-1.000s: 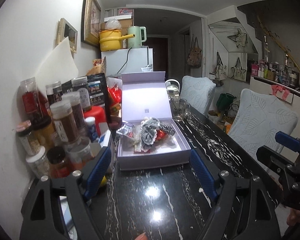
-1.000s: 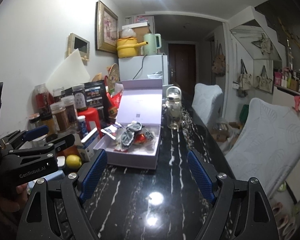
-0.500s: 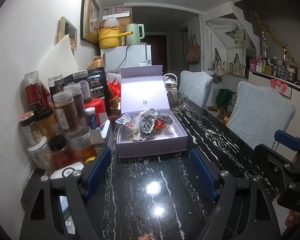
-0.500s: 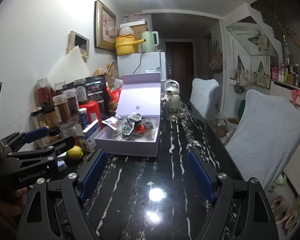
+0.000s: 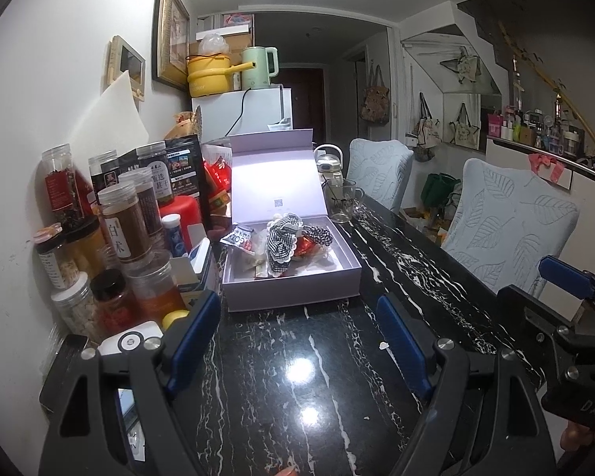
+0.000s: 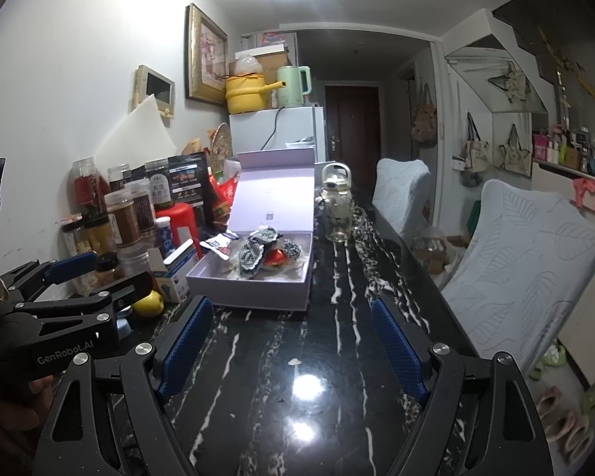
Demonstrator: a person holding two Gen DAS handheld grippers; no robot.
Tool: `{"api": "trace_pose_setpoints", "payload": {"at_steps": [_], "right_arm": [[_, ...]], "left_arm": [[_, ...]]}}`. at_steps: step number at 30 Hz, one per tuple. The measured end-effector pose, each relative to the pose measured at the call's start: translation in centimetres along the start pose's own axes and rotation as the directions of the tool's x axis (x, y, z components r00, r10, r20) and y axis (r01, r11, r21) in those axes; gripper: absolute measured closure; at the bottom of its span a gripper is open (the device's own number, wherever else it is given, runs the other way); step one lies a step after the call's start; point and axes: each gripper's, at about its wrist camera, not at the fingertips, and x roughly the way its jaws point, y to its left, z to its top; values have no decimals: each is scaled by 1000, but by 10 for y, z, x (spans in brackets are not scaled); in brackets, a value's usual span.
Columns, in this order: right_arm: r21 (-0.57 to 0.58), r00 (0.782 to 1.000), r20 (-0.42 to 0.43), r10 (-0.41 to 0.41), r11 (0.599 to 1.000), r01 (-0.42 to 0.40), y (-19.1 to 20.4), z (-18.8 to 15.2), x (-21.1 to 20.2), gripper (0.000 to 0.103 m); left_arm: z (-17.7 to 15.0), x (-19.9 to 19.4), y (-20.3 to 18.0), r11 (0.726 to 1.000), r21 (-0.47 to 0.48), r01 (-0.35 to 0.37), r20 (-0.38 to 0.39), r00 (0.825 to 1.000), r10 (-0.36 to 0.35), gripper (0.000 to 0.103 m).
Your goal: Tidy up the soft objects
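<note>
An open lavender box (image 5: 293,291) (image 6: 258,291) stands on the black marble table, its lid upright. Inside lie black-and-white checked soft scrunchies (image 5: 281,244) (image 6: 254,254), a red soft item (image 5: 303,246) and small packets. My left gripper (image 5: 297,341) is open and empty, a short way in front of the box. My right gripper (image 6: 293,345) is open and empty, in front of the box and a little to its right. Each gripper shows at the edge of the other's view, the right one (image 5: 563,297) and the left one (image 6: 79,277).
Several spice jars (image 5: 119,222) and bottles crowd the table's left side by the wall. A lemon (image 6: 148,303) and small carton (image 6: 174,265) lie beside the box. A glass teapot (image 6: 337,206) stands behind it. Two padded chairs (image 5: 507,230) line the right edge.
Both grippers have drawn back from the box, which now looks smaller and farther. Both stay open and empty.
</note>
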Motion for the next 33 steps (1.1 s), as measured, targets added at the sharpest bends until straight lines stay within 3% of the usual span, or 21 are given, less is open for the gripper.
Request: {"api": "trace_pose_setpoints", "payload": {"at_steps": [33], "right_arm": [[-6, 1000, 1, -6, 1000, 6, -2, 0, -8, 20]], "left_arm": [[-4, 3, -1, 1000, 15, 5, -16, 1000, -5, 22]]}}
